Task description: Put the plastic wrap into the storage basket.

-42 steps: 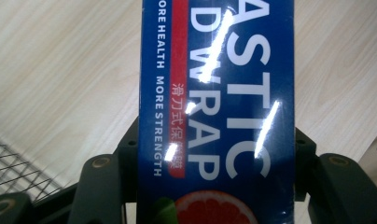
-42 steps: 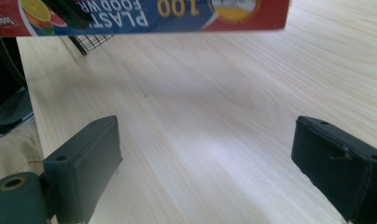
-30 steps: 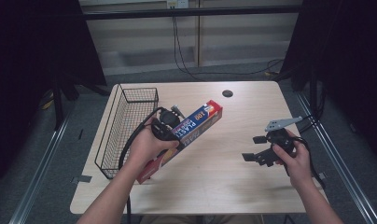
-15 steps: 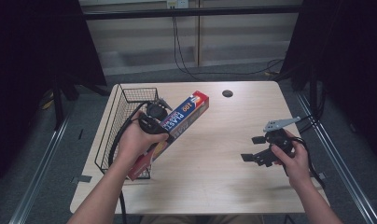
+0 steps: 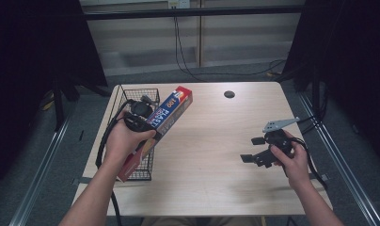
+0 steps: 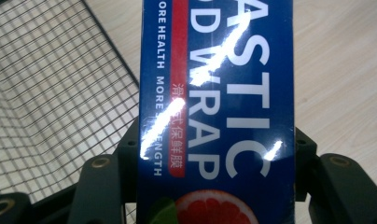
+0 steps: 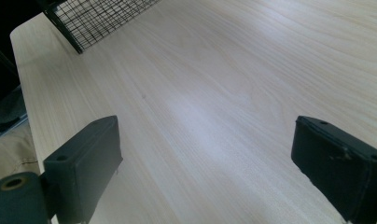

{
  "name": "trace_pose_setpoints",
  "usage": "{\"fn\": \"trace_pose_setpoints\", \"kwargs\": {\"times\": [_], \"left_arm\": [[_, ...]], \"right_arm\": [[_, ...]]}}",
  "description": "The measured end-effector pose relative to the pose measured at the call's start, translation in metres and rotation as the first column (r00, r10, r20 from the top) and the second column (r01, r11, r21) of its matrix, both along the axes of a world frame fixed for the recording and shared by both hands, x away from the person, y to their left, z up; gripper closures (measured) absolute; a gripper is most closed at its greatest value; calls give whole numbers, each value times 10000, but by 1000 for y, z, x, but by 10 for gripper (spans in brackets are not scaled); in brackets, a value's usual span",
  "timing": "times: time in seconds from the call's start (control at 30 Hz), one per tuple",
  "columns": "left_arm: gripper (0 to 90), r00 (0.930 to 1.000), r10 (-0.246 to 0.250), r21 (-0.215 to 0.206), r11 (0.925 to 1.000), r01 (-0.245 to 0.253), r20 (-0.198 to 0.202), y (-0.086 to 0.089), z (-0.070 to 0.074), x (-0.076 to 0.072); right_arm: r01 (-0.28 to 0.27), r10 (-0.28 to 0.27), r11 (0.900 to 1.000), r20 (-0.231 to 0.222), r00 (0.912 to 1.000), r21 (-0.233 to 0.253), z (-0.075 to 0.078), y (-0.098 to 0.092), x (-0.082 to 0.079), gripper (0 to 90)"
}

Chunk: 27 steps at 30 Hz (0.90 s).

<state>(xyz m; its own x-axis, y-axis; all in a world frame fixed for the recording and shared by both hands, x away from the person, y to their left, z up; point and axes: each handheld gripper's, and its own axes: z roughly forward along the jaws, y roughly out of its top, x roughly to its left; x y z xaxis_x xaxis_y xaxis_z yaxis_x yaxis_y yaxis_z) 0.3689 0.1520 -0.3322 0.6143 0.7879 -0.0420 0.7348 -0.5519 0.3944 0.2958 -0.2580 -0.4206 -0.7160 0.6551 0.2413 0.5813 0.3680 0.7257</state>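
Table [image 5: 216, 155]: one basket [image 5: 131, 101], one wrap box [image 5: 167, 115].

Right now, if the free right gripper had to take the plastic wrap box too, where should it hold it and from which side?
Probably the far red end of the plastic wrap box, which sticks out beyond the left gripper over the table. The box is long and narrow, so the right gripper, its jaws wide open, should come from the table side and close across the narrow width.
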Motion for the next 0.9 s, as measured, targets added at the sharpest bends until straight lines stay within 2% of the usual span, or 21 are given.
{"fn": "trace_pose_setpoints", "kwargs": {"times": [0.03, 0.07, 0.27, 0.37, 0.4, 0.43, 0.47, 0.6, 0.7, 0.77, 0.8, 0.87, 0.9], "left_arm": [[422, 10000, 29, 34, 10000, -29, -15, 3, 1, 1], [422, 9995, 304, 35, 9995, -304, 9, 5, 1, 0], [421, 9969, 774, 120, 9969, -776, 169, 27, 7, -2], [421, 9904, 1372, 125, 9904, -1375, 181, 36, 8, -4], [421, 9905, 1363, 165, 9905, -1366, 170, 39, 9, -3], [421, 9846, 1747, 42, 9846, -1748, 114, 41, 8, -4], [420, 9844, 1754, 132, 9844, -1756, 171, 45, 8, -4], [420, 9695, 2452, 199, 9693, -2453, 56, 53, 6, -5], [420, 9536, 3010, 267, 9533, -3008, -42, 54, 2, -4], [420, 9500, 3116, 420, 9496, -3106, -215, 55, -1, -2], [420, 9425, 3335, 395, 9423, -3325, -210, 53, -4, -2], [420, 9338, 3558, 524, 9339, -3538, -370, 52, -10, 0], [420, 9338, 3556, 579, 9338, -3532, -385, 52, -12, 1]], "right_arm": [[-5, 6, 10000, 37, 10000, -55, 0, 0, 0, 81], [-41, 41, 10000, 29, 10000, -41, 1, 1, -1, 80], [-128, 129, 9999, 93, 9999, -109, 3, 4, -2, 80], [-151, 153, 9999, 186, 9997, -83, 4, 5, -2, 80], [-134, 135, 9999, 219, 9997, -59, 5, 5, -2, 80], [-126, 128, 9999, 239, 9996, -83, 5, 5, -2, 80], [-124, 126, 9999, 229, 9997, -96, 6, 6, -2, 80], [-186, 187, 9998, 244, 9995, -30, 6, 8, -1, 81], [-194, 195, 9998, 255, 9995, -33, 5, 9, 0, 80], [-183, 184, 9998, 256, 9995, -25, 5, 9, 0, 80], [-166, 167, 9999, 244, 9996, -24, 5, 9, 0, 81], [-178, 178, 9998, 254, 9995, -26, 5, 9, 0, 80], [-162, 163, 9999, 274, 9995, -45, 5, 9, 0, 80]]}}
